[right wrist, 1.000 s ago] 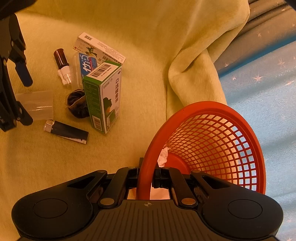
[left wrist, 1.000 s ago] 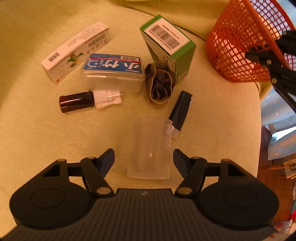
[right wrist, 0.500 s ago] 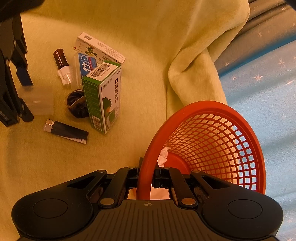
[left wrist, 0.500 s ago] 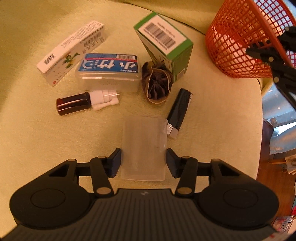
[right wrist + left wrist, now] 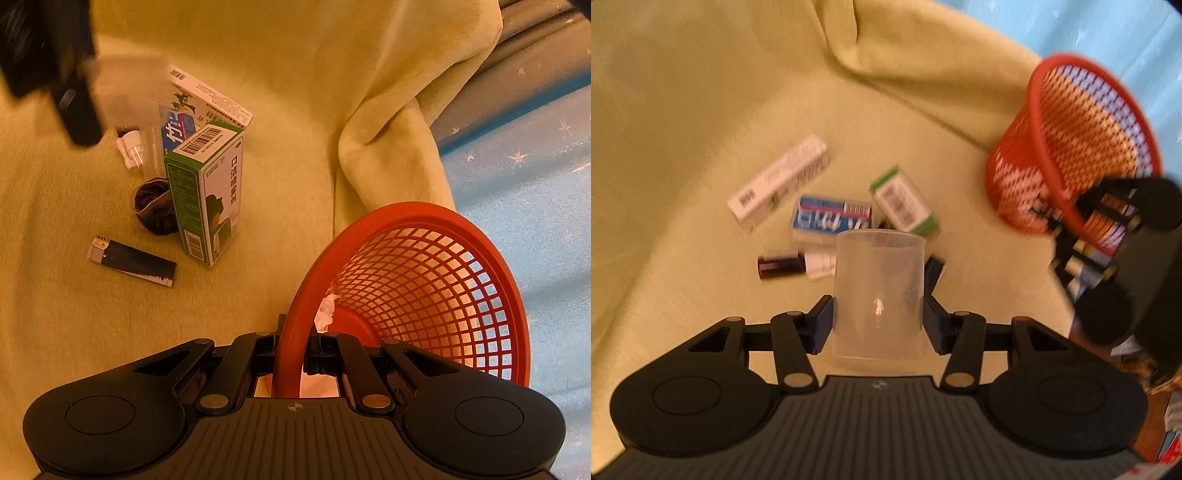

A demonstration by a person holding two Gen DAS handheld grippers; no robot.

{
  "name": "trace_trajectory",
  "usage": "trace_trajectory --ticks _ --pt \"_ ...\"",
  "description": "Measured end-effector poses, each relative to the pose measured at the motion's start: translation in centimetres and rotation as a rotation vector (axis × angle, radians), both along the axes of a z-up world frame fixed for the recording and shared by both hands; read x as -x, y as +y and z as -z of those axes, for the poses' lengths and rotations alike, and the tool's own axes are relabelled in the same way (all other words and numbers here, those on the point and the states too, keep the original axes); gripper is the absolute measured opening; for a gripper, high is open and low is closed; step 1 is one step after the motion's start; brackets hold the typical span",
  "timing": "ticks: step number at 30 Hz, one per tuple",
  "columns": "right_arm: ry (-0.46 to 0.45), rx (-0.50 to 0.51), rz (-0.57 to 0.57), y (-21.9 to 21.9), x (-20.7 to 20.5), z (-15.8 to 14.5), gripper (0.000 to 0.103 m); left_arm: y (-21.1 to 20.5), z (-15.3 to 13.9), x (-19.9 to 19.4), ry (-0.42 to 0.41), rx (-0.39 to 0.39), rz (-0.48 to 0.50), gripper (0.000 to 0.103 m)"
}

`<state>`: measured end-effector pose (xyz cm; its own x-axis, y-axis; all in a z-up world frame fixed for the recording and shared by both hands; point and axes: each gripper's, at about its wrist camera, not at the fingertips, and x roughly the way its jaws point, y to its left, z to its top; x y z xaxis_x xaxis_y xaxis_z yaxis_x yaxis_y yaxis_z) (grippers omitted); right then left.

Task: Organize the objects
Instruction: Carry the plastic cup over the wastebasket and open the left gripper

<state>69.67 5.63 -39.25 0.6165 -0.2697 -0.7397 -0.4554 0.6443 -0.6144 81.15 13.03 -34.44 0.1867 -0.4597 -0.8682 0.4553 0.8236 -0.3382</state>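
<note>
My left gripper (image 5: 878, 321) is shut on a translucent plastic cup (image 5: 879, 288) and holds it above the yellow-green blanket (image 5: 701, 110). Behind the cup lie a white long box (image 5: 779, 184), a blue-labelled clear case (image 5: 831, 218), a green-and-white box (image 5: 905, 201), a brown bottle (image 5: 779, 264) and a black lighter (image 5: 934, 271). My right gripper (image 5: 293, 354) is shut on the rim of the red mesh basket (image 5: 406, 208), which is tilted. A crumpled white tissue (image 5: 327, 312) lies inside. In the right wrist view, the left gripper (image 5: 74, 107) is a blur at top left.
A dark scrunchie (image 5: 153, 210) rests against the green-and-white box (image 5: 207, 192), with the lighter (image 5: 133, 260) in front of it. The blanket folds up at the back (image 5: 388, 147). Blue starred fabric (image 5: 535, 166) lies to the right, beyond the blanket's edge.
My left gripper went from open around the lying cup to shut on it, then lifted it off the blanket and pulled back. The right gripper and basket stayed put.
</note>
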Motion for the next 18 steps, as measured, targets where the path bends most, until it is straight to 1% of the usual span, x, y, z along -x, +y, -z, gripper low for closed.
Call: trace_trajectory --ticks 9,18 --pt "0.011 -0.008 0.008 -0.2 -0.4 -0.3 0.002 -1.2 -6.3 -1.2 -0.062 0.081 -0.007 0.046" --pt "0.007 -0.018 0.019 -0.3 -0.5 -0.4 0.002 -3.3 -10.5 -1.8 -0.071 0.183 0.007 0.046"
